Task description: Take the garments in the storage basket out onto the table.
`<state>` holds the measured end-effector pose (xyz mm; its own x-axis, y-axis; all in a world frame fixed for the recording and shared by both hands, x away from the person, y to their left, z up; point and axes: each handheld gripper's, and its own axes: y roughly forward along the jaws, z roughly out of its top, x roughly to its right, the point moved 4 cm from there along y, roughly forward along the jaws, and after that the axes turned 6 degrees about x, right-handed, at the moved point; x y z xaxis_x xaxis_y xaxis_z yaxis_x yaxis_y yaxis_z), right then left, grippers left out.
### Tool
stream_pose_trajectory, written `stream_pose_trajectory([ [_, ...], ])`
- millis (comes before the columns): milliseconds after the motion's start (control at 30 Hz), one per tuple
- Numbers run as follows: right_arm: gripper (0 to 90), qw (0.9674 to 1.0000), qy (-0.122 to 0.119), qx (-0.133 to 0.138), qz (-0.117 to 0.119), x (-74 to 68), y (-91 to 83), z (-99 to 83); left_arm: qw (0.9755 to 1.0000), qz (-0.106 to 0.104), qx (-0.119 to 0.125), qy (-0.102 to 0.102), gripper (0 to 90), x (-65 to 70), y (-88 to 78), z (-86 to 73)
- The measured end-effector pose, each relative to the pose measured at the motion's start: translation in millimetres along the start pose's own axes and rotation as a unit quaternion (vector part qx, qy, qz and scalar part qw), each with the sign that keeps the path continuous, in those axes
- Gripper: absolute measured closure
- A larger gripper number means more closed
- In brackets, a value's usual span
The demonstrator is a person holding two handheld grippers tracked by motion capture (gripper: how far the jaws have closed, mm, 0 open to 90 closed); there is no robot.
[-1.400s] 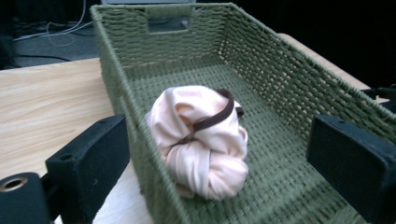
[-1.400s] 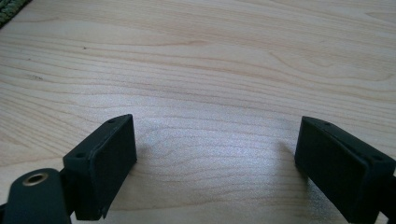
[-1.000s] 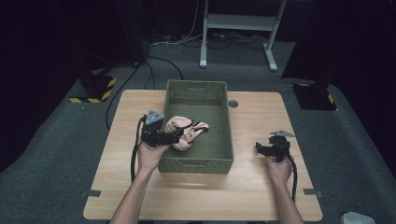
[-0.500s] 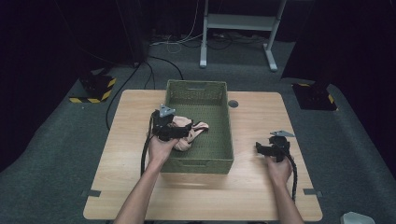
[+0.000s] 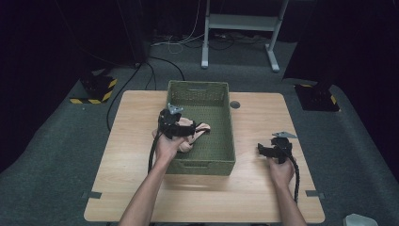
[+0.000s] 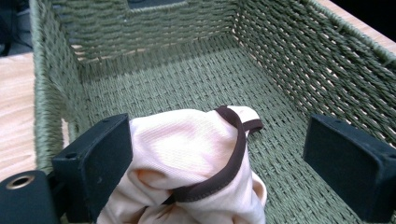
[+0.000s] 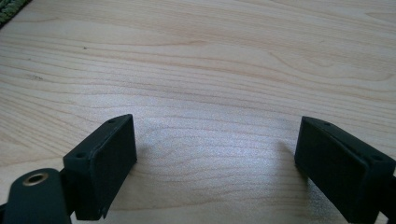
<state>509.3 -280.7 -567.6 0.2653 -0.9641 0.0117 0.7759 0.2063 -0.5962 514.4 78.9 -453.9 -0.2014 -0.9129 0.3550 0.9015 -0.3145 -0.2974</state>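
Overhead light fell on the wooden surface [image 5: 254,188] — the room around it stayed nearly black. Close views were sharp, with soft shadows under the fingers [image 7: 105,163] — no glare.

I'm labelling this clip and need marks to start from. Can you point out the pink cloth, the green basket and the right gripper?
pink cloth [image 6: 187,154]: left gripper view, its smooth upper fold.
green basket [image 5: 230,136]: high view, its right wall.
right gripper [image 7: 215,172]: right gripper view, midway between its open jaws.
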Motion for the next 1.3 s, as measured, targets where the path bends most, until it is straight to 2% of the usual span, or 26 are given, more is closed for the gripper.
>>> stream_pose_trajectory([
  [33, 12.4, 1.0000, -0.001, 0.000, 0.000, 0.1, 0.0, 0.0, 1.0000, 0.003, -0.008, 0.005, 8.4, -0.5, 1.4, -1.4],
  [100, 12.4, 1.0000, -0.001, 0.000, 0.000, 0.0, 0.0, 0.0, 0.9999, 0.009, -0.009, 0.005, 8.4, 0.2, 5.0, -2.5],
  [467, 12.3, 1.0000, -0.001, 0.000, 0.002, -0.6, 0.0, 0.0, 0.9985, 0.046, -0.030, -0.005, 10.0, -6.2, 21.8, -6.9],
  [567, 12.4, 1.0000, -0.001, 0.000, 0.002, -0.6, -0.1, 0.0, 0.9978, 0.051, -0.042, -0.002, 9.5, -8.0, 24.6, -9.1],
  [633, 12.4, 1.0000, -0.001, 0.000, 0.001, -0.6, -0.1, 0.0, 0.9977, 0.049, -0.045, -0.012, 10.2, -8.7, 26.8, -9.5],
  [700, 12.4, 1.0000, -0.001, 0.000, 0.001, -0.7, -0.1, 0.0, 0.9980, 0.040, -0.047, -0.014, 17.6, -9.2, 26.4, -8.4],
  [800, 12.4, 1.0000, -0.001, 0.000, 0.001, -0.7, -0.1, 0.0, 0.9979, 0.037, -0.051, -0.013, 30.0, -8.8, 26.4, -8.0],
  [933, 12.4, 1.0000, -0.001, 0.000, 0.001, -0.7, -0.1, 0.0, 0.9977, 0.026, -0.056, -0.027, 52.8, -7.6, 25.4, -7.7],
  [1133, 12.4, 1.0000, -0.001, 0.000, 0.001, -0.8, -0.1, -0.1, 0.9963, 0.013, -0.074, -0.041, 78.3, -7.5, 23.0, -7.7],
  [1200, 12.4, 1.0000, -0.001, 0.000, 0.001, -0.8, -0.1, -0.1, 0.9965, 0.009, -0.073, -0.040, 84.4, -7.1, 22.0, -6.7],
  [1300, 12.4, 1.0000, -0.001, 0.000, 0.001, -0.8, -0.1, -0.1, 0.9970, 0.009, -0.063, -0.045, 86.5, -8.1, 20.1, -3.7],
])
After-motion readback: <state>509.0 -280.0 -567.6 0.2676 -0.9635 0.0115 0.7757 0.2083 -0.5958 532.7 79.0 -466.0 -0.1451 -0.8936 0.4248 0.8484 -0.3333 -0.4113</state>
